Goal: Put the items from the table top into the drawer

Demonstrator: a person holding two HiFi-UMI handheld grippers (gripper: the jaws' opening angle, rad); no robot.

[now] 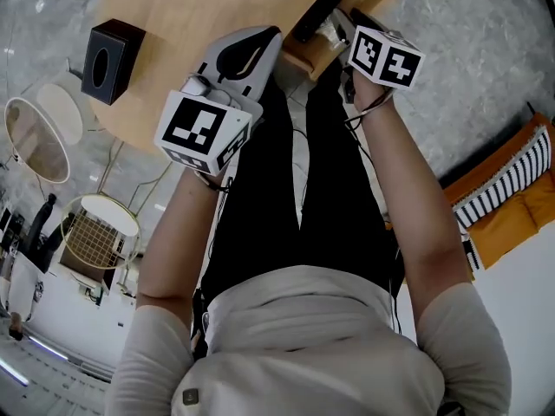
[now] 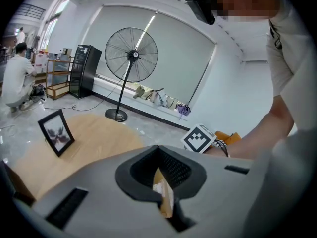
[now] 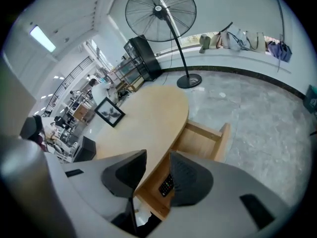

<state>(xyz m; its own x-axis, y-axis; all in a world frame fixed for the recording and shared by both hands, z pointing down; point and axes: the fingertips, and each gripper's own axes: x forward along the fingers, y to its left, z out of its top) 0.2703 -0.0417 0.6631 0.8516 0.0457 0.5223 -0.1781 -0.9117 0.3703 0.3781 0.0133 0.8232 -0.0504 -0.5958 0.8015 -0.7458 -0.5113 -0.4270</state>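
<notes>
Looking down (head view): remote (image 1: 314, 16) in open drawer (image 1: 303, 61), upper centre; tissue box (image 1: 111, 59) on desk (image 1: 173, 7), upper left.
Left gripper view: left hand-held gripper (image 2: 158, 157) closed, empty; picture frame (image 2: 57, 131) stands at left.
Right gripper view: right hand-held gripper (image 3: 157, 165) narrowly parted, empty.
Progress: picture frame, tissue box not yet stowed.

One camera overhead, two low.
Head view looks steeply down at the table (image 1: 173, 7); both gripper views face across it, sharing fan (image 2: 131, 56) and picture frame (image 2: 56, 132).

Remote (image 3: 166, 185) in drawer (image 3: 203, 130) half hidden behind right gripper (image 3: 157, 155) jaw; other contents too small to tell.
</notes>
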